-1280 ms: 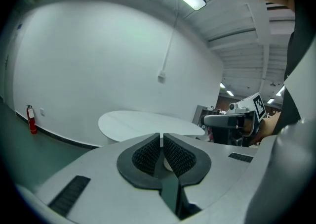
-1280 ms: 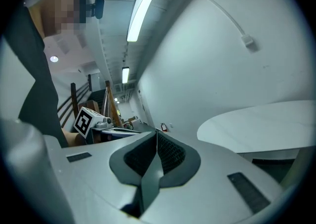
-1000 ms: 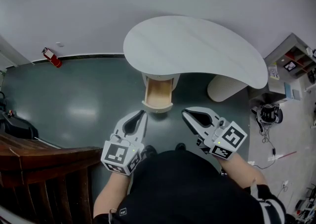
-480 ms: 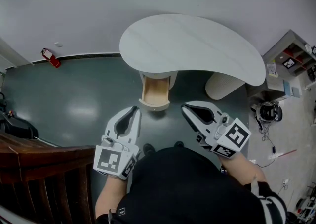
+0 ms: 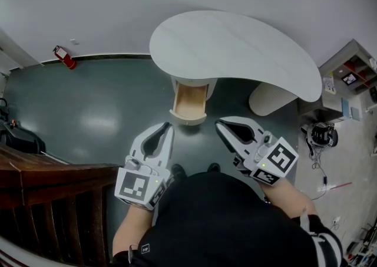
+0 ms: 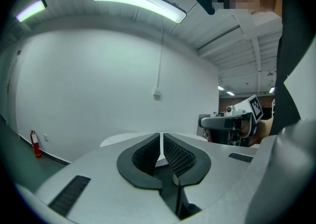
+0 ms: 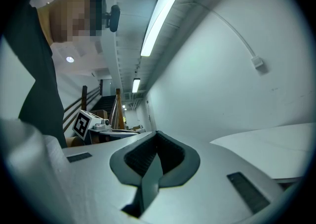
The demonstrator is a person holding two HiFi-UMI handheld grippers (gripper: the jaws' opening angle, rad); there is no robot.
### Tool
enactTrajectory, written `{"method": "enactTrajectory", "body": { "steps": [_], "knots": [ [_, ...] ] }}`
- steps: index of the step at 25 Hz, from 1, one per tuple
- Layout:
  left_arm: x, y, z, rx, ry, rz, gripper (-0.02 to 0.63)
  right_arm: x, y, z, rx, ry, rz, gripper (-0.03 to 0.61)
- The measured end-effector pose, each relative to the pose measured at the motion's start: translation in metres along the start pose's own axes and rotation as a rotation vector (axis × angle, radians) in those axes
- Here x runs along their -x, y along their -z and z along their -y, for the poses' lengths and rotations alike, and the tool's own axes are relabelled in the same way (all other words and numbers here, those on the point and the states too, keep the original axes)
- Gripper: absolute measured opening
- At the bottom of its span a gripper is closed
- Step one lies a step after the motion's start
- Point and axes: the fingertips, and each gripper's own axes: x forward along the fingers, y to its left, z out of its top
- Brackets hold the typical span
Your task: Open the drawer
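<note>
1. The left gripper (image 5: 166,125) has its jaws drawn together, with only a hairline slit between the ribbed black pads. In the left gripper view (image 6: 161,137) nothing sits between them and they touch nothing.
2. The right gripper (image 5: 219,124) is closed too. In the right gripper view (image 7: 157,137) its pads meet with nothing between them.
3. Both grippers hang in the air in front of the person's dark-clothed body, side by side and apart from each other, tips aimed toward the table.
4. Each gripper carries a marker cube with black-and-white square patterns, the left cube (image 5: 136,188) and the right cube (image 5: 275,161). These are coded patterns, not words.
5. A small white mark on the person's dark garment (image 5: 144,249) is too small to read.
6. The drawer (image 5: 189,104) stands pulled out from the pedestal under the table top, its pale wood inside showing. It lies just beyond the gripper tips, between them, and neither gripper touches it.
7. The white kidney-shaped table (image 5: 235,48) spreads above the drawer, with a second rounded leg (image 5: 268,98) to its right.
8. A red fire extinguisher (image 5: 62,56) stands by the wall at the far left; any label on it is too small to read.
9. A dark wooden stair railing (image 5: 53,201) fills the lower left, and a shelf unit (image 5: 353,71) stands at the right edge.
</note>
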Motion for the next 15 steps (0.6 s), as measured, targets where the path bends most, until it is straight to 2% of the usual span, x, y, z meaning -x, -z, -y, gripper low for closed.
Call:
{"method": "enactTrajectory", "body": {
  "steps": [7, 15],
  "knots": [
    [0.003, 0.005, 0.0, 0.016, 0.028, 0.006, 0.029, -0.007, 0.008, -0.007, -0.008, 0.001, -0.001, 0.017],
    [0.008, 0.002, -0.01, 0.021, 0.017, 0.0, 0.029, -0.014, 0.006, -0.011, -0.004, 0.004, -0.002, 0.017]
  ]
}}
